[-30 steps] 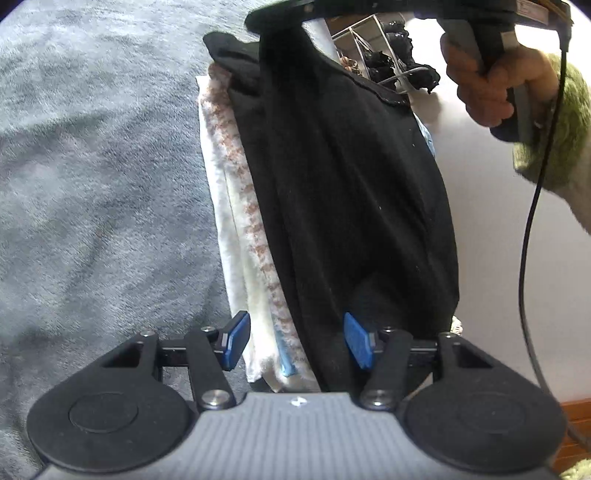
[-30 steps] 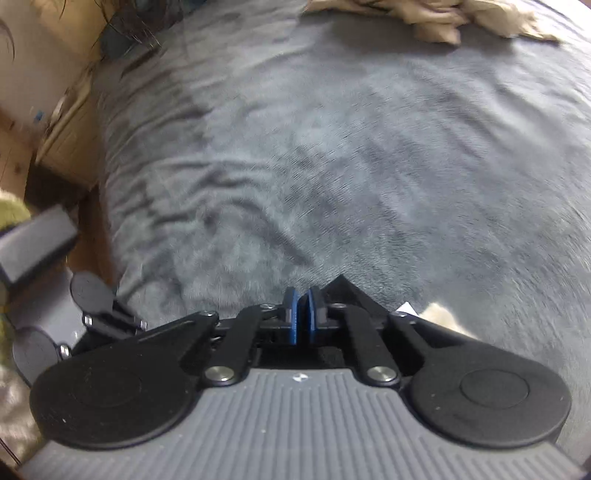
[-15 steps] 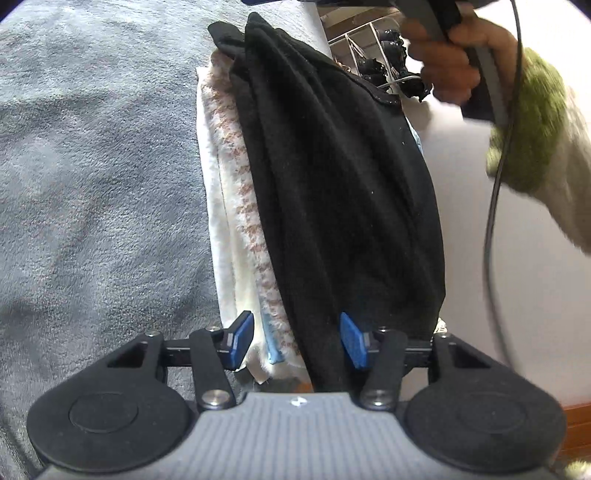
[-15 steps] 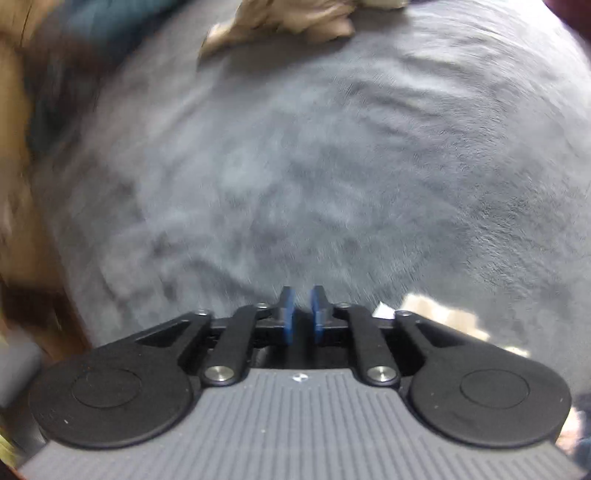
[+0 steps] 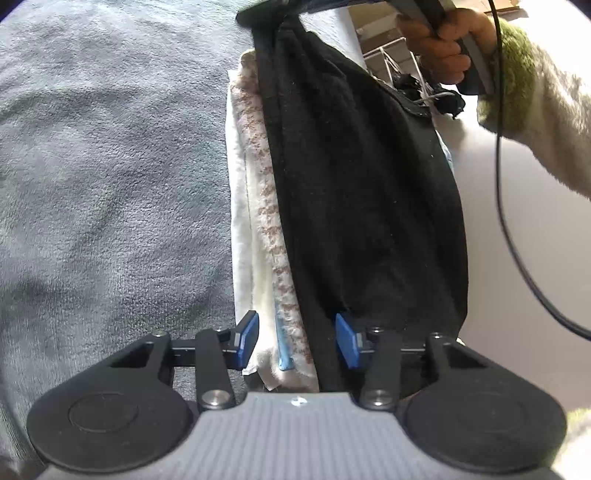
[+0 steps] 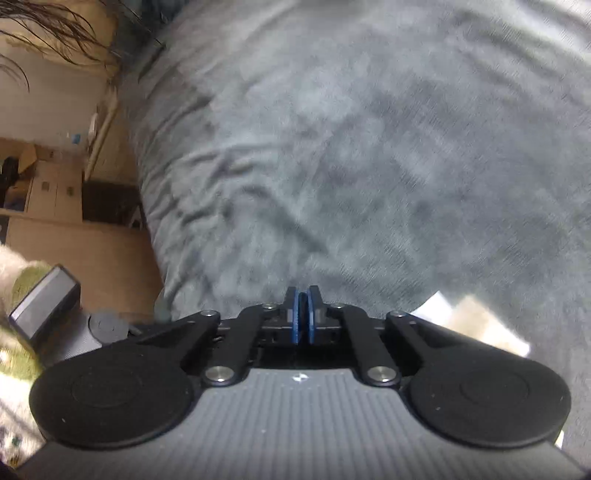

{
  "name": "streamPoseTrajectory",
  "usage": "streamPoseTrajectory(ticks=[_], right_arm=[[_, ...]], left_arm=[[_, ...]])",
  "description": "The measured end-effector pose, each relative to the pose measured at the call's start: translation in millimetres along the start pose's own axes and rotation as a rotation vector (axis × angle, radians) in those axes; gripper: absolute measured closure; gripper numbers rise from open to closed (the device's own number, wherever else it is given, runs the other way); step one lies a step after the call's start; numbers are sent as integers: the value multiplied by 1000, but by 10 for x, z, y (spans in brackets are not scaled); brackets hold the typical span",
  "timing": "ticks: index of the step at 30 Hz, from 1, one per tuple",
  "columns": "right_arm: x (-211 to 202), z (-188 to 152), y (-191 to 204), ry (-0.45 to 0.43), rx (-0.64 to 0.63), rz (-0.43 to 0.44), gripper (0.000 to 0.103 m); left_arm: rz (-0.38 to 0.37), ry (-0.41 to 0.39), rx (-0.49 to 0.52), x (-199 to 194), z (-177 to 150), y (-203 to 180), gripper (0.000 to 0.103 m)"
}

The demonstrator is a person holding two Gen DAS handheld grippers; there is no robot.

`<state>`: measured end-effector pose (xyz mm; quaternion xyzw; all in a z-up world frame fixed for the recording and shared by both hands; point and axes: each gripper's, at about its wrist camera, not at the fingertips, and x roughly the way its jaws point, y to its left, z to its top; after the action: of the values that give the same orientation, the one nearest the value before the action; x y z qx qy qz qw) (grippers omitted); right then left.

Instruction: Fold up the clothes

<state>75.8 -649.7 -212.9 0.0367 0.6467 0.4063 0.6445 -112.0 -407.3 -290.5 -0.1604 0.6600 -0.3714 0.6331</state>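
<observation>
A black garment (image 5: pixel 362 206) lies on top of a stack of folded white and patterned clothes (image 5: pixel 255 206) on a grey blanket (image 5: pixel 110 166). My left gripper (image 5: pixel 295 339) is open, its blue pads straddling the near end of the stack. The right gripper (image 5: pixel 273 9) shows at the top of the left wrist view, pinching the far end of the black garment. In the right wrist view the right gripper (image 6: pixel 303 314) is shut with dark cloth between its pads, above the blanket (image 6: pixel 369 147).
A white surface (image 5: pixel 524 258) lies right of the stack, with a wire rack (image 5: pixel 391 62) behind. Cardboard boxes (image 6: pixel 48 192) and floor sit left of the bed. The left gripper's body (image 6: pixel 48 306) shows at lower left. A black cable (image 5: pixel 517 221) hangs at the right.
The right gripper let go briefly, then came back and shut on the far end of the black garment, lifting it a little. The left gripper stayed open at the near end.
</observation>
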Motion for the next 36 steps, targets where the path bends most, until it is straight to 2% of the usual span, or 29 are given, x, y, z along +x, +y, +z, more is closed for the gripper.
streamPoseTrajectory(ticks=[2, 4, 6, 9, 12, 14, 17, 20, 22, 24, 27, 29, 31, 33, 36], right_arm=[[-64, -18, -72, -90, 15, -3, 101], [-88, -60, -149, -151, 43, 15, 102], [-50, -105, -199, -209, 74, -5, 102], [-183, -206, -339, -318, 213, 17, 98], [-642, -496, -405, -481, 318, 12, 95], [-1020, -805, -307, -562, 322, -75, 93], [-1420, -1352, -17, -602, 307, -221, 92], [-1501, -1880, 241, -608, 311, -305, 90], [-1377, -2132, 351, -588, 307, -353, 89], [-1194, -2294, 377, -573, 304, -383, 89], [-932, -2431, 265, -564, 302, -454, 89], [-874, -2544, 81, -589, 366, -460, 90], [-937, -2666, -52, -660, 449, -401, 92], [-1042, -2745, -39, -709, 468, -428, 87], [-1159, -2804, -25, -762, 481, -419, 87]], left_arm=[[23, -5, 1, 11, -10, -38, 58], [49, -7, 4, 11, -18, -84, 58], [75, -8, 14, 7, -21, -129, 58], [138, -24, 19, -8, 14, -140, 57], [208, -81, -9, -142, 67, -101, 57], [264, -139, -24, -238, 144, -67, 57], [336, -229, -34, -342, 321, -84, 57], [333, -314, 2, -377, 532, -275, 57], [300, -345, 39, -298, 652, -455, 56], [271, -344, 61, -143, 750, -603, 53], [300, -325, 34, 97, 784, -668, 52], [323, -322, 2, 151, 772, -677, 52], [337, -340, -20, 114, 743, -723, 52], [353, -360, -34, 80, 719, -776, 52], [362, -385, -20, 56, 735, -854, 52]])
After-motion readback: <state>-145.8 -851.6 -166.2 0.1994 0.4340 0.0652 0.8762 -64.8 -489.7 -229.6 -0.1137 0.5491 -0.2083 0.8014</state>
